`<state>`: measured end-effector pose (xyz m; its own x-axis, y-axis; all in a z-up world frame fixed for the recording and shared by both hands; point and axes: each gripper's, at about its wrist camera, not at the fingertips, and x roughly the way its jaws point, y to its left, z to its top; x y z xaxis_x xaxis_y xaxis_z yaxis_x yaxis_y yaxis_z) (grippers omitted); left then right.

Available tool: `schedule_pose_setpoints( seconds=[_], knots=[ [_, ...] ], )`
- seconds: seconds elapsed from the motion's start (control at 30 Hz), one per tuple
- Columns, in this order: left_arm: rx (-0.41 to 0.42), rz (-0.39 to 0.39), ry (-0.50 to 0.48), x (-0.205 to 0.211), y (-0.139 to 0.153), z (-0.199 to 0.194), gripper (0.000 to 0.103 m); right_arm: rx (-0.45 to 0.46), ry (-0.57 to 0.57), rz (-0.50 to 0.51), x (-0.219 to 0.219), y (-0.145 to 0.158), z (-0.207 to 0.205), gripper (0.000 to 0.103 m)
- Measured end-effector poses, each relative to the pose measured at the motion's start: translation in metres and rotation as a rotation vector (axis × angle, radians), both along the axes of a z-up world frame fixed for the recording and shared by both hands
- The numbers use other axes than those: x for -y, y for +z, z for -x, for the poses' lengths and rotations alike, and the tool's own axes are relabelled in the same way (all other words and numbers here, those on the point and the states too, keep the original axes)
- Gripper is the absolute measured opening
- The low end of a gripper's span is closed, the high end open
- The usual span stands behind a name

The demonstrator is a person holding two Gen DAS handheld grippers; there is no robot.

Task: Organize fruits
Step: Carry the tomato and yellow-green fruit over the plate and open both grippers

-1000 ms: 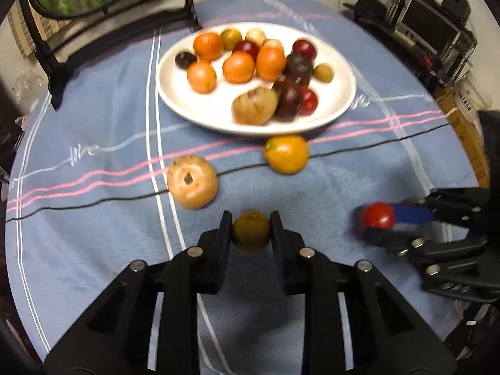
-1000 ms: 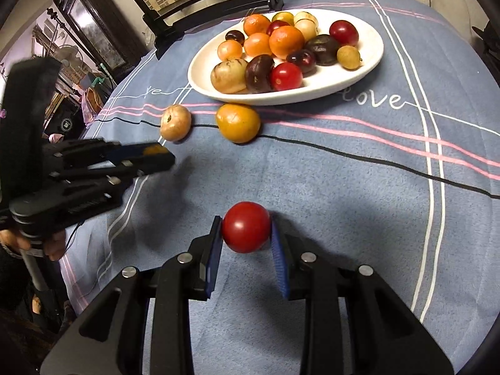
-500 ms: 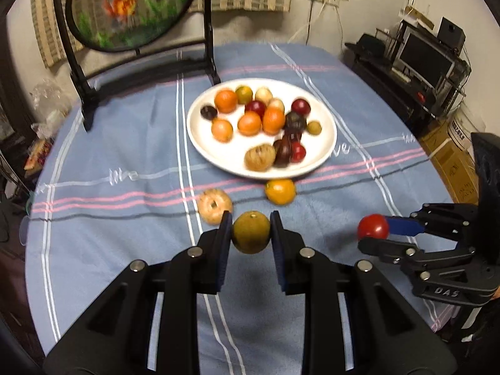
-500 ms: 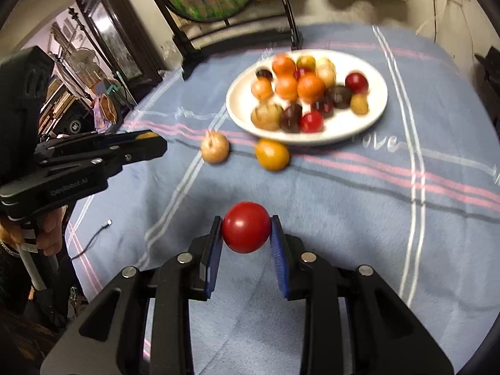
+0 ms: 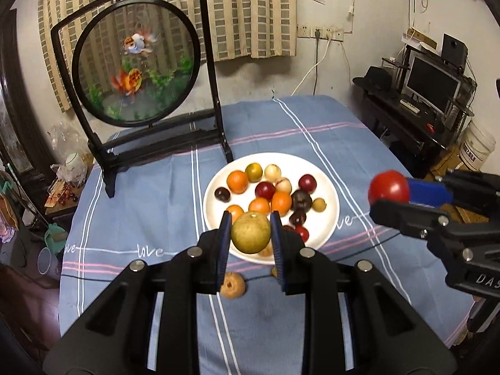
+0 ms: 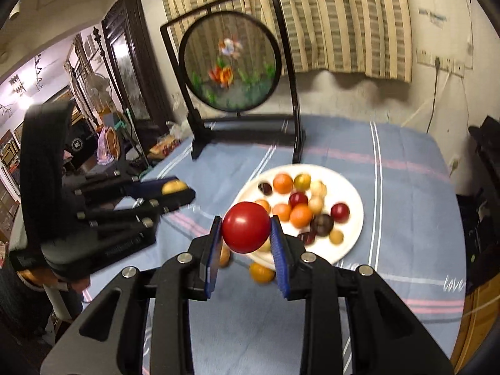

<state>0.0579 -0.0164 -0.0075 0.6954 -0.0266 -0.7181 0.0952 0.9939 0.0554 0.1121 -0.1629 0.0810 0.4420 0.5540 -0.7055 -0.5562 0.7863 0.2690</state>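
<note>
We are carrying two fruits toward the plate (image 5: 331, 218), one in each gripper. The left gripper (image 5: 251, 234) is clenching a yellow-green fruit (image 5: 251, 232) between its jaws; the right gripper (image 6: 246, 228) is clenching a red fruit (image 6: 246, 226) the same way. Both fruits are sitting up in the air, clear of the tabletop (image 5: 131, 200).

Step in hand, as we judge it: transport to the plate, which is lying ahead of and below both sets of jaws. Next move likely calls for easing each pair of jaws over a bare patch of plate, lowering, then releasing; the near rim looks freest, the middle is crowded.

The plate is already holding a pile of small fruits: orange ones, dark plum-coloured ones, red ones, pale ones, one greenish. Below the jaws, on the cloth just short of the plate, a brown fruit (image 5: 232, 285) and an orange fruit (image 6: 262, 272) are waiting, not yet collected.
</note>
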Motion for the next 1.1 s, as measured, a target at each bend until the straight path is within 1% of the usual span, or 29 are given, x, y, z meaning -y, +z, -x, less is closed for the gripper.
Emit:
schedule_pose_setpoints(
  seconds=[0.13,0.33,0.53,0.73,0.9,1.03,1.1],
  knots=[
    [0.000,-0.014,-0.003,0.004,-0.001,-0.011,0.025,0.000,-0.002,-0.013,0.000,0.000,-0.016,0.031],
    [-0.029,-0.015,0.011,-0.002,-0.013,-0.029,0.025,-0.026,-0.006,-0.002,0.000,-0.013,-0.027,0.031],
    [-0.060,-0.015,0.016,-0.006,-0.026,-0.044,0.025,-0.070,-0.009,0.011,-0.001,-0.035,-0.039,0.031],
    [-0.089,-0.021,0.015,-0.008,-0.041,-0.056,0.025,-0.095,-0.005,0.032,-0.001,-0.051,-0.049,0.031],
    [-0.110,-0.017,0.037,-0.027,-0.057,-0.061,0.025,-0.125,-0.020,0.058,0.009,-0.069,-0.053,0.031],
    [-0.155,-0.020,0.070,-0.043,-0.075,-0.067,0.025,-0.166,-0.049,0.106,0.022,-0.093,-0.057,0.030],
    [-0.172,-0.012,0.073,-0.044,-0.081,-0.072,0.025,-0.191,-0.055,0.096,0.024,-0.102,-0.060,0.030]
  ],
)
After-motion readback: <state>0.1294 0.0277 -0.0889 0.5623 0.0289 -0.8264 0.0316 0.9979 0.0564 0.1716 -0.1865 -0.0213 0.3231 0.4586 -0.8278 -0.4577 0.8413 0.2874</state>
